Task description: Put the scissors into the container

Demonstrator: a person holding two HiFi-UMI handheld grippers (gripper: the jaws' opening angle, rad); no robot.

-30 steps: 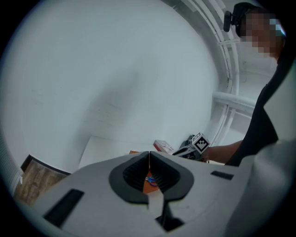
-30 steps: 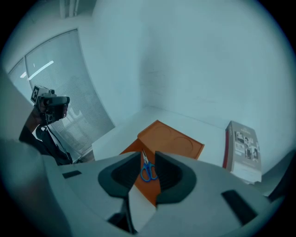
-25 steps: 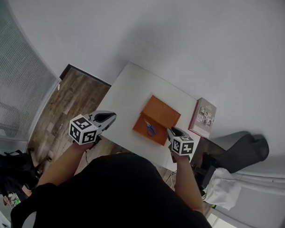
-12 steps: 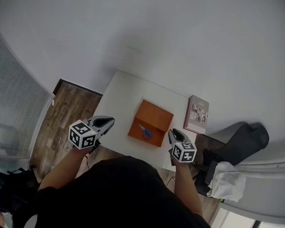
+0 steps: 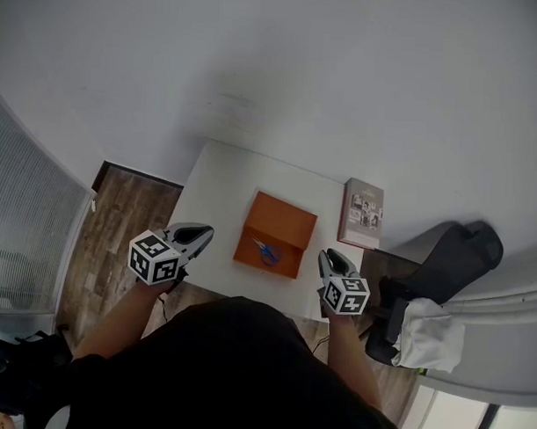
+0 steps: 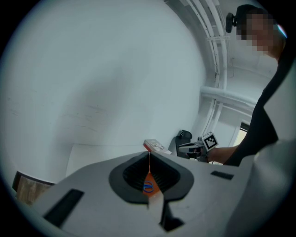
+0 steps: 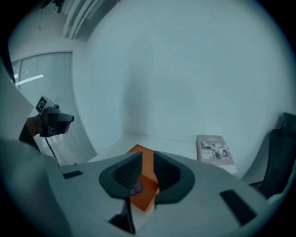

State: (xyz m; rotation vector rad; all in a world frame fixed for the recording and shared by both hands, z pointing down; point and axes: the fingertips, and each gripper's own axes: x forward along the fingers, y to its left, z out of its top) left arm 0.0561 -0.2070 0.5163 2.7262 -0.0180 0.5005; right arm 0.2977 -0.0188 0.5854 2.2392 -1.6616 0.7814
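Observation:
Blue-handled scissors (image 5: 265,251) lie inside the orange container (image 5: 281,220) on the white table (image 5: 219,183). In the left gripper view the scissors (image 6: 148,187) show through a thin slit between shut jaws. In the right gripper view they (image 7: 136,188) rest in the container (image 7: 148,172), seen through a wider gap. My left gripper (image 5: 198,234) hangs off the table's near-left edge, holding nothing. My right gripper (image 5: 328,258) is by the near-right corner, slightly open and holding nothing. Both grippers are apart from the container.
A grey book (image 5: 362,213) lies at the table's right edge, beside the container. A dark chair (image 5: 452,260) with a white cloth (image 5: 427,340) stands to the right. Wood floor (image 5: 119,222) and window blinds (image 5: 21,236) are to the left. A pale wall rises behind the table.
The table, container and book have shrunk and shifted up-left in the head view as the person drew back. Both grippers keep their place; the scissors stay in the container.

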